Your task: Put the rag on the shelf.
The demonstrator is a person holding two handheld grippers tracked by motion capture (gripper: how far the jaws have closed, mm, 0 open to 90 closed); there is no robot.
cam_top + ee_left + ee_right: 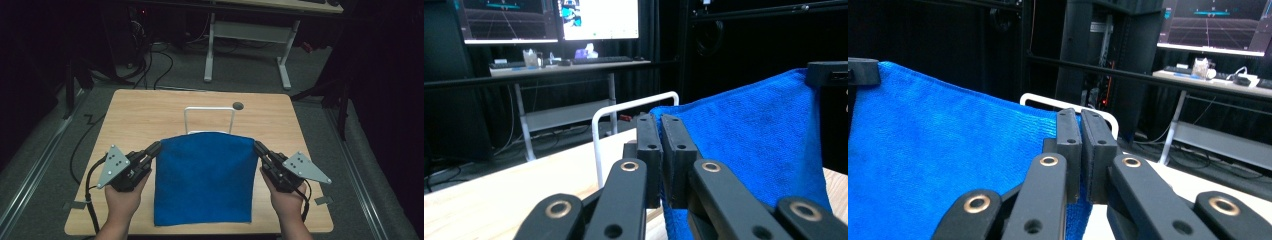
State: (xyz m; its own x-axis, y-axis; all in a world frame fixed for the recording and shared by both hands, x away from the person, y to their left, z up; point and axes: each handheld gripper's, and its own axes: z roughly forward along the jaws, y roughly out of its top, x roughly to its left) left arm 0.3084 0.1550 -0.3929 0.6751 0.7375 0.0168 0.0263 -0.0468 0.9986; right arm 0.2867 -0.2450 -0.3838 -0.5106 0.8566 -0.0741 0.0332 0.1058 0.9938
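Cloth (202, 177), one blue piece, hung stretched between the two claws just in front of the single white wire rack (209, 119), its lower part lying on the bench (150, 115) toward the person. Left claw (156, 148) was pinched shut on the cloth's upper left corner, right claw (259, 148) pinched shut on the upper right corner. Two hands came up from the near edge of the bench, left hand (122, 197) and right hand (287, 200), each angled inward toward the cloth, level with one another, forearms roughly parallel.
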